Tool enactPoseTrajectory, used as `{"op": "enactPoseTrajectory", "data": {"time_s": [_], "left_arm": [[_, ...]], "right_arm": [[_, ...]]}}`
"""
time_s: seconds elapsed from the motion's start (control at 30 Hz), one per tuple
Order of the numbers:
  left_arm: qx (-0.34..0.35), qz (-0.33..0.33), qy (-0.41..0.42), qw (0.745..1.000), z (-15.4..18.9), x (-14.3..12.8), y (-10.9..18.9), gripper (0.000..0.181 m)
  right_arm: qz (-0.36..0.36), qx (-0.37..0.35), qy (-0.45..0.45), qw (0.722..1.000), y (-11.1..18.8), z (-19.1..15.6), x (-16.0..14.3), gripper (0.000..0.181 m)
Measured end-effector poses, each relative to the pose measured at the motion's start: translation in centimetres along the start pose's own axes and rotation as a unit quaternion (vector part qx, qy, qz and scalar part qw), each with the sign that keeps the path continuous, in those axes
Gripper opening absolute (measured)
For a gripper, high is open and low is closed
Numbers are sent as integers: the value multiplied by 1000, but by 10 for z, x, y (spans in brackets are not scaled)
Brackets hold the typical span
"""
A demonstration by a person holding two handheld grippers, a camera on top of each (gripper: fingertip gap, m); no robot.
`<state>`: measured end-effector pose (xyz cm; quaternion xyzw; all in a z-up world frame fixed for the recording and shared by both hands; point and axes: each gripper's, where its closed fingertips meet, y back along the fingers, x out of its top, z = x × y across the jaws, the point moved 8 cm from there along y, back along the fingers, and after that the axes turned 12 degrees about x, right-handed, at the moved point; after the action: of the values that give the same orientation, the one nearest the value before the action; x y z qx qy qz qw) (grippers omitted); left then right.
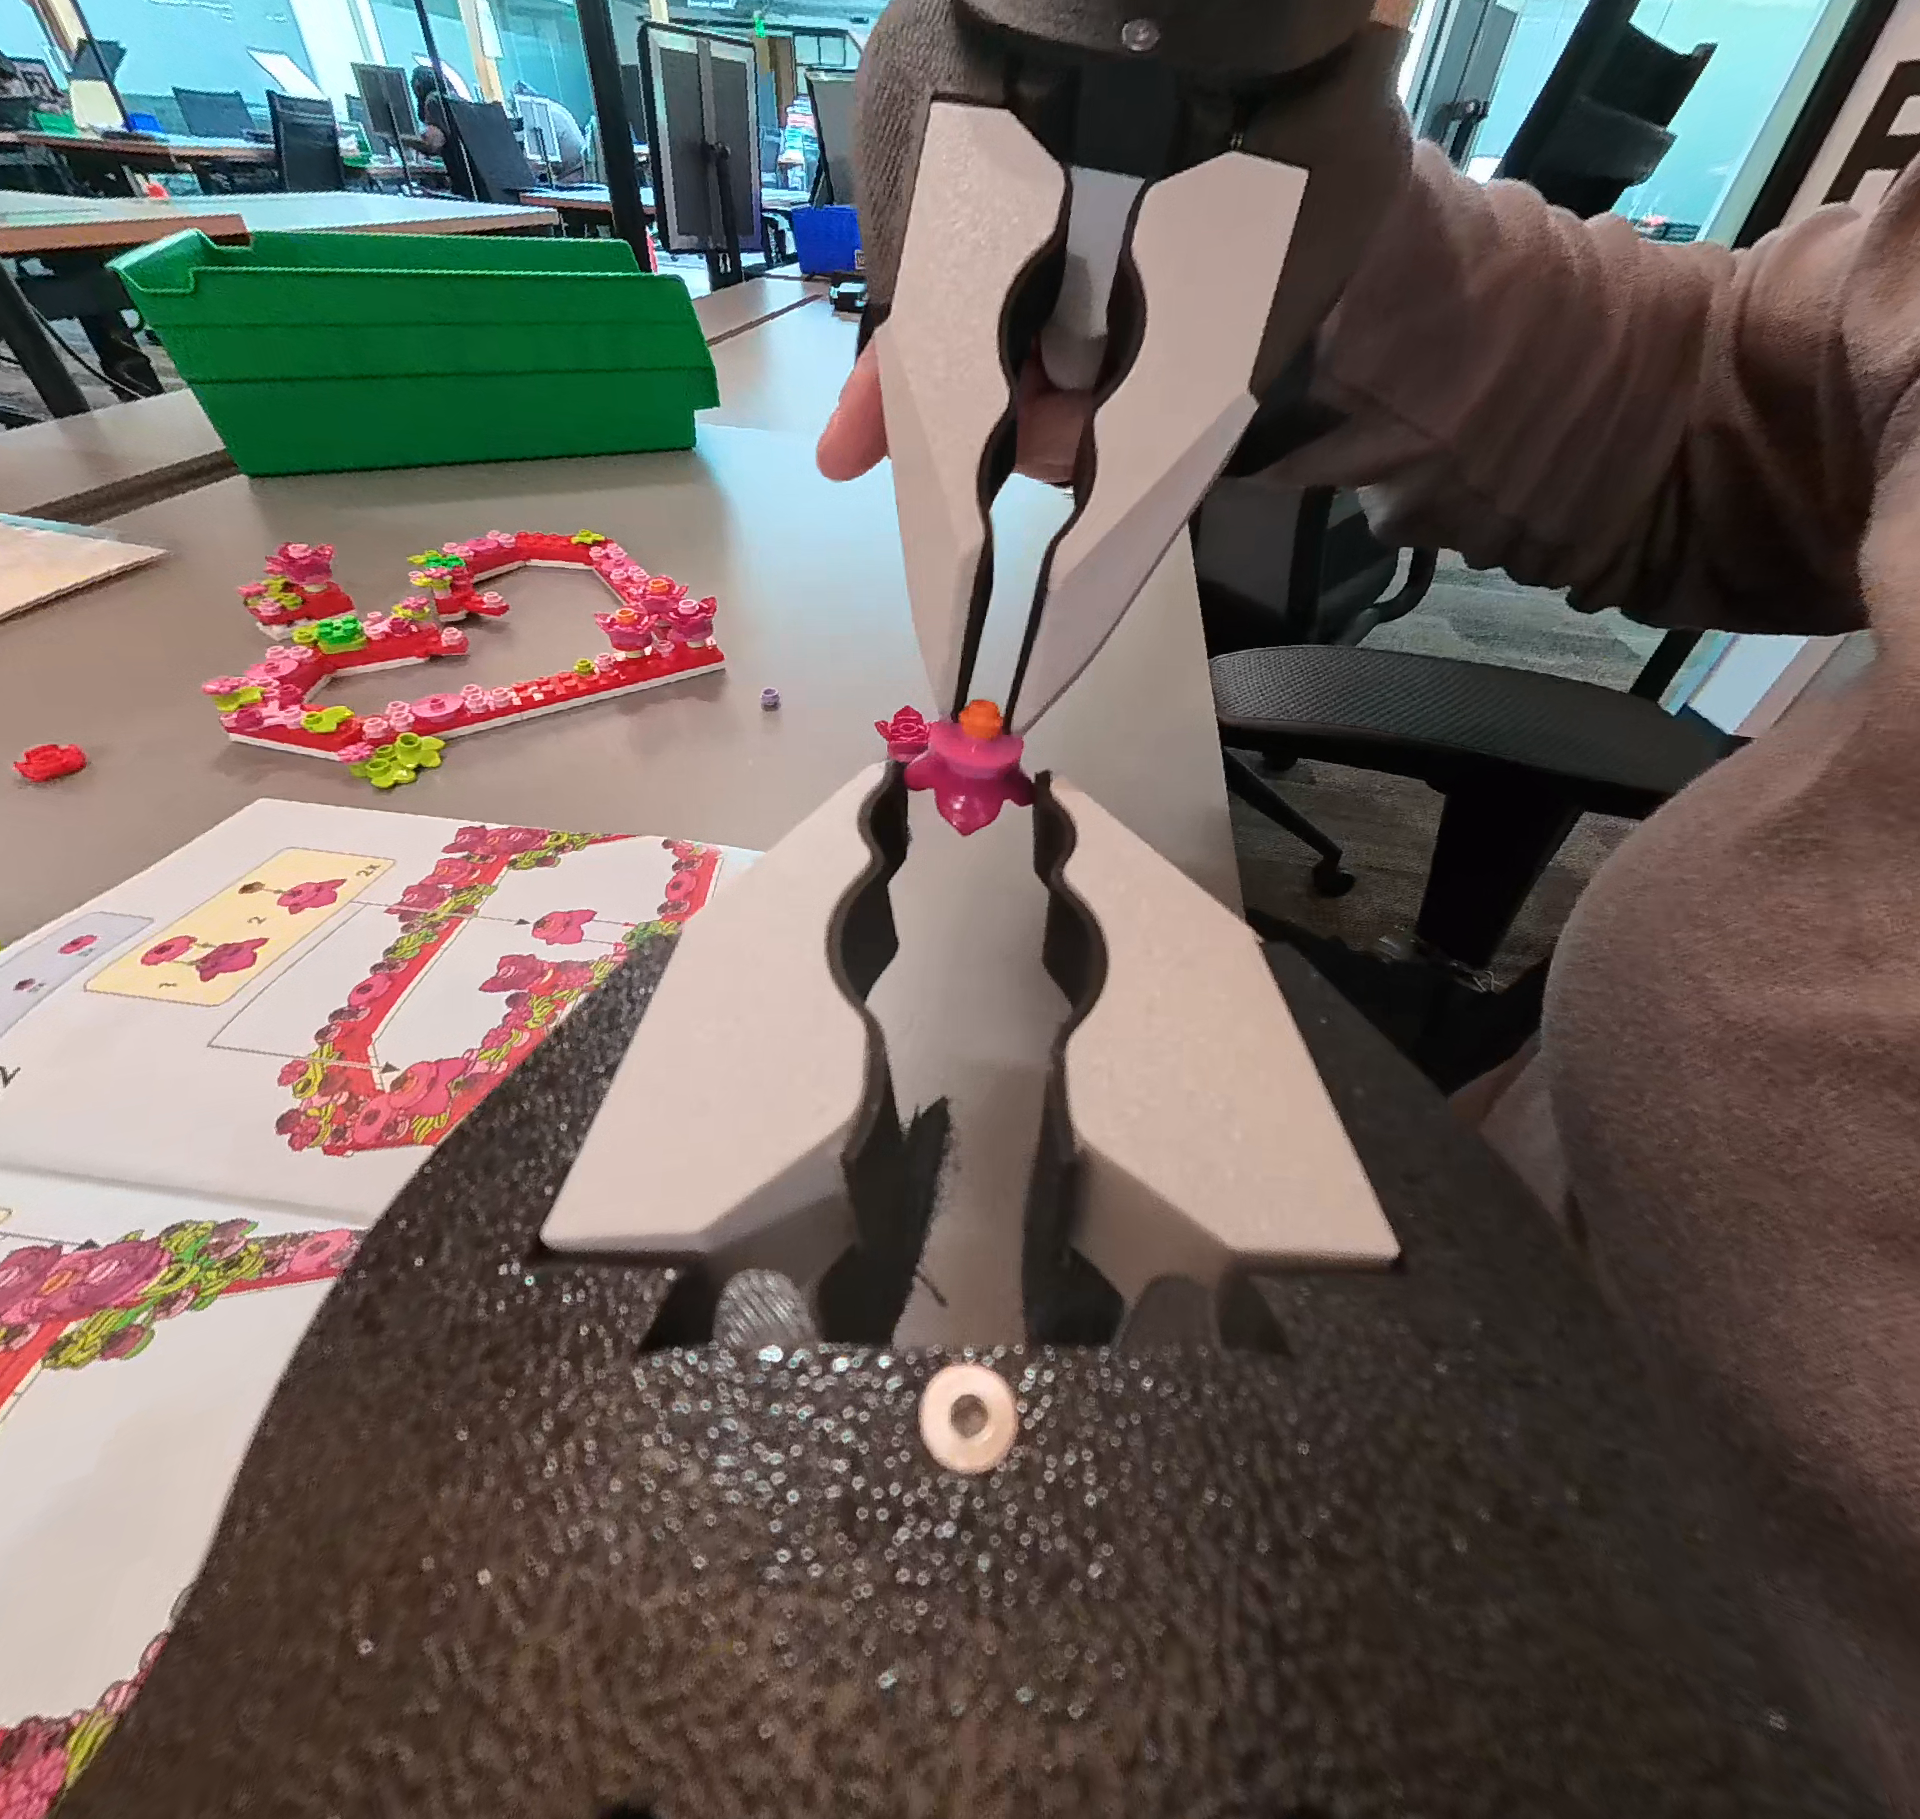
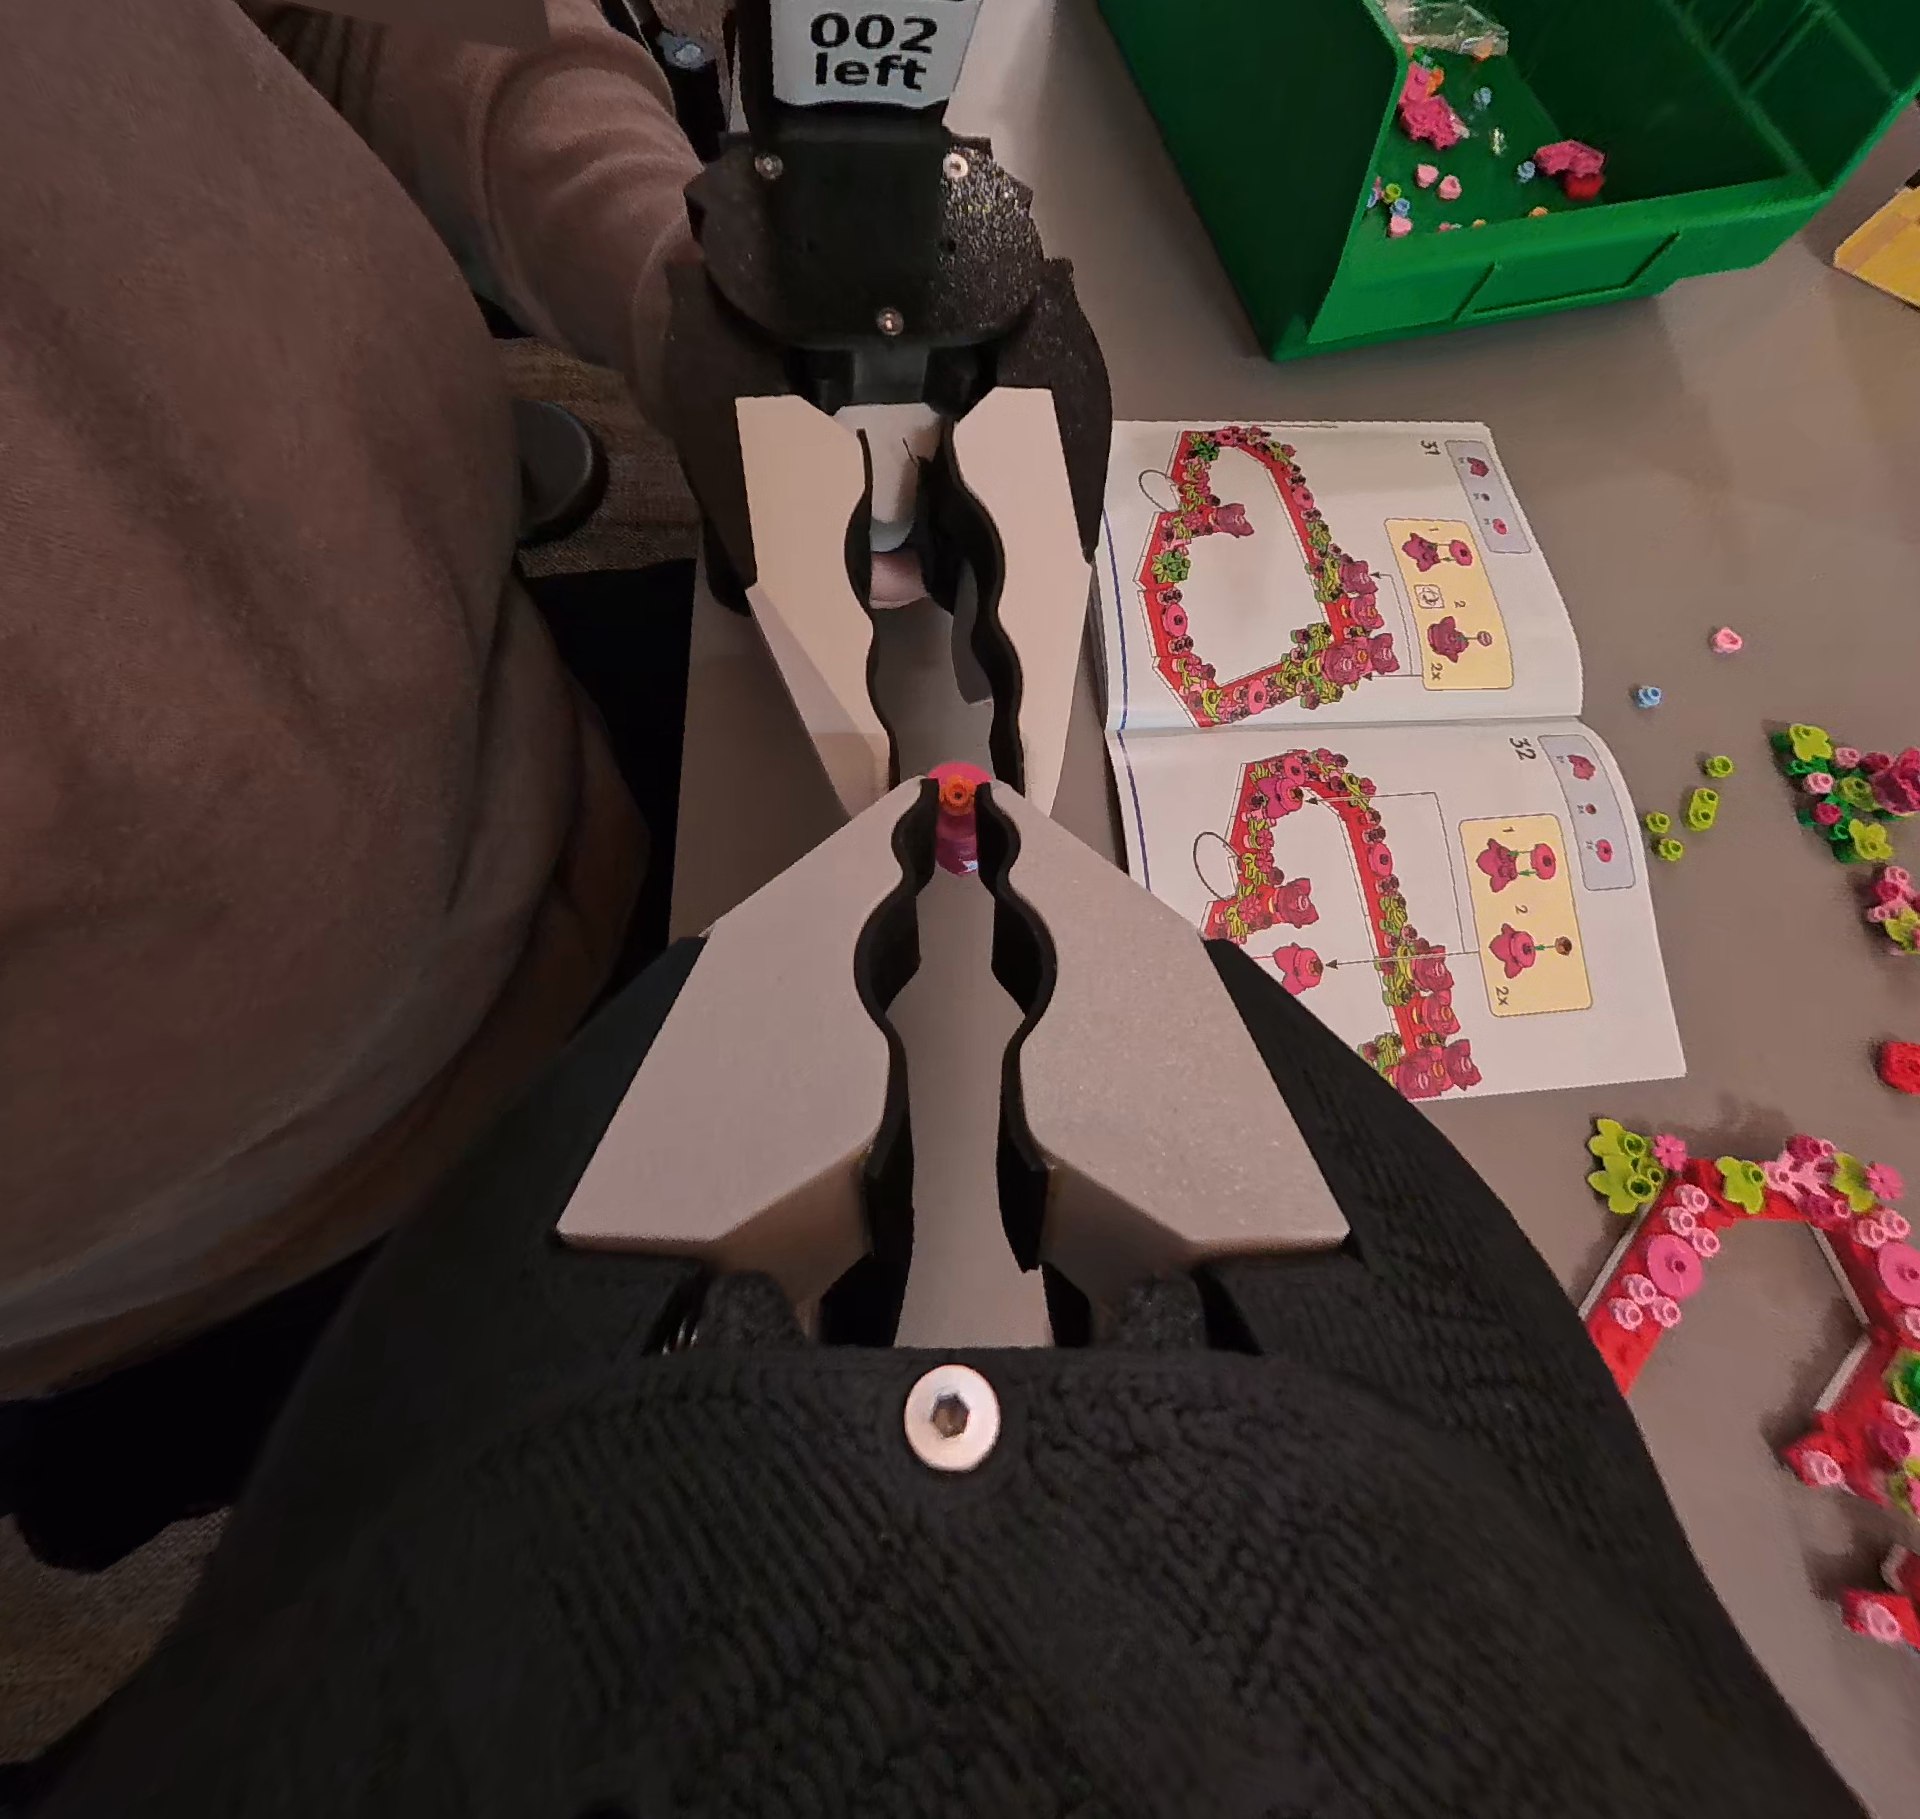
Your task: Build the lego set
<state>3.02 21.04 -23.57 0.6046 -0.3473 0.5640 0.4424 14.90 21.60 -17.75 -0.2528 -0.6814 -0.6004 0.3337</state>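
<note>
My left gripper [image 1: 966,782] is shut on a magenta flower piece [image 1: 961,767], held up over the table edge. My right gripper [image 1: 985,717] comes down from above, shut on a small orange stud [image 1: 977,720] that touches the flower's top centre. In the right wrist view my right gripper [image 2: 954,790] pinches the orange stud [image 2: 954,790], with the magenta flower [image 2: 956,839] just behind it in the left gripper [image 2: 951,770]. The red heart-shaped frame with pink and lime flowers [image 1: 468,647] lies on the table; it also shows in the right wrist view [image 2: 1766,1281].
An open instruction booklet [image 1: 260,990] [image 2: 1351,730] lies near the table edge. A green bin [image 1: 416,346] [image 2: 1299,159] holds loose pieces. Loose pieces lie about: a red flower [image 1: 47,761], a lilac stud [image 1: 769,697], lime pieces [image 2: 1694,813]. An office chair [image 1: 1455,730] and the person's torso are close. The grippers are tip to tip, or close to it.
</note>
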Motion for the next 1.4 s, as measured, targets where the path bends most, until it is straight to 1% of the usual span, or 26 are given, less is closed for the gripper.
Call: {"op": "enactPoseTrajectory", "data": {"time_s": [0.17,0.53,0.67,0.7,0.77,0.8,0.83,0.9,0.97,1.0,1.03,1.1,1.2,1.3,1.4], "left_arm": [[2,-1,-1,1000,-1,-1,0,22],[-1,-3,-5,1000,0,-1,-1,22],[-3,-1,6,1000,-1,0,0,22],[-4,1,13,1000,-2,1,1,22],[-9,6,36,999,-5,3,2,22],[-12,10,50,999,-7,5,3,22],[-17,12,64,998,-8,6,4,22],[-25,15,85,996,-10,8,5,22],[-35,15,103,994,-10,9,5,22],[-39,15,107,993,-10,8,5,22],[-41,14,109,993,-10,8,4,22],[-42,11,110,993,-9,7,4,22],[-45,8,110,993,-9,7,4,22],[-48,5,109,993,-8,7,4,22],[-48,0,109,993,-9,8,4,22]], "right_arm": [[-5,-1,2,1000,-1,0,0,5],[2,-13,-1,1000,1,0,0,14],[13,-30,12,999,5,-4,-1,22],[19,-38,25,999,5,-6,-1,26],[31,-70,80,994,4,-13,0,45],[36,-100,126,986,2,-17,0,51],[33,-138,183,973,0,-21,0,54],[-12,-218,296,930,-8,-29,-4,54],[-75,-274,369,885,-18,-32,-8,53],[-92,-294,395,866,-22,-33,-10,51],[-104,-303,412,853,-25,-34,-11,50],[-113,-315,434,836,-28,-35,-11,43],[-132,-328,447,822,-30,-34,-12,34],[-138,-326,456,817,-33,-33,-14,26],[-140,-328,458,815,-34,-33,-13,25]]}}
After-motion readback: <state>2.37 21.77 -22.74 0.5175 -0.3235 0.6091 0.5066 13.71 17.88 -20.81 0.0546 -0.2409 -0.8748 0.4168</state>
